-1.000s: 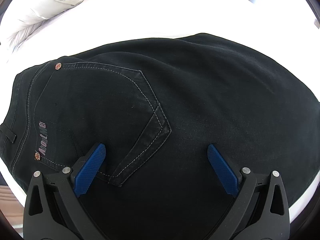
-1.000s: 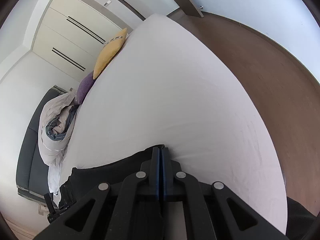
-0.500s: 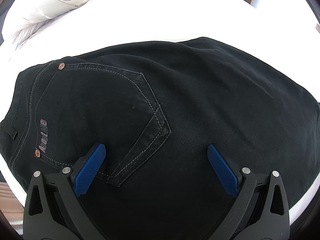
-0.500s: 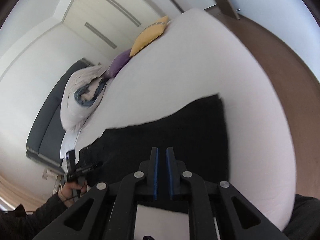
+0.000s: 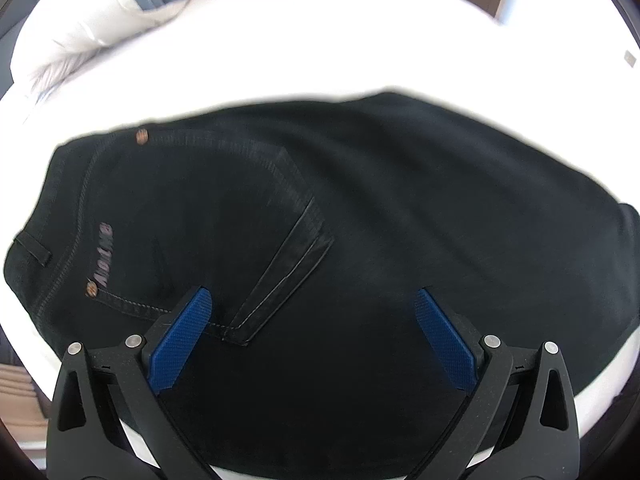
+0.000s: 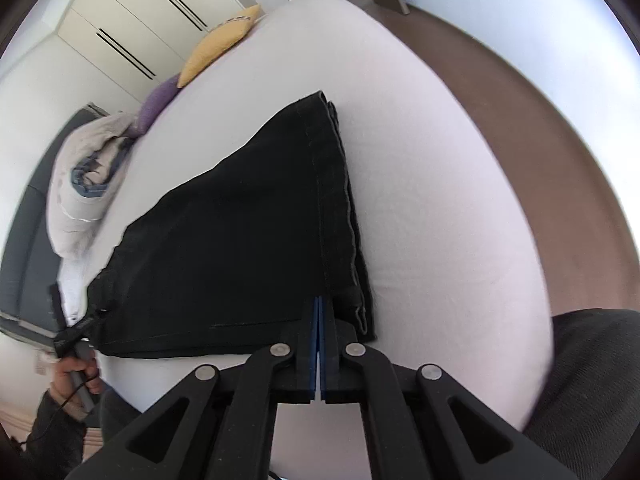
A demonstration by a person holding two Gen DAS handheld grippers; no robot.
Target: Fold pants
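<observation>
Right wrist view: folded black pants [image 6: 240, 248] lie on the white bed [image 6: 440, 200].

Black two-finger grippers with blue pads

Left gripper [image 5: 312, 316] and right gripper [image 6: 319, 322] share one build — matte black angular frames with triangular cut-outs, silver round screws at the pivots, blue textured pads [image 5: 182, 338]. The person's left hand [image 6: 76, 376] shows a dark sleeve — thin black cable beside it.

The pants [image 5: 360, 240] are motion-blurred, their back-pocket lettering unreadable.
</observation>
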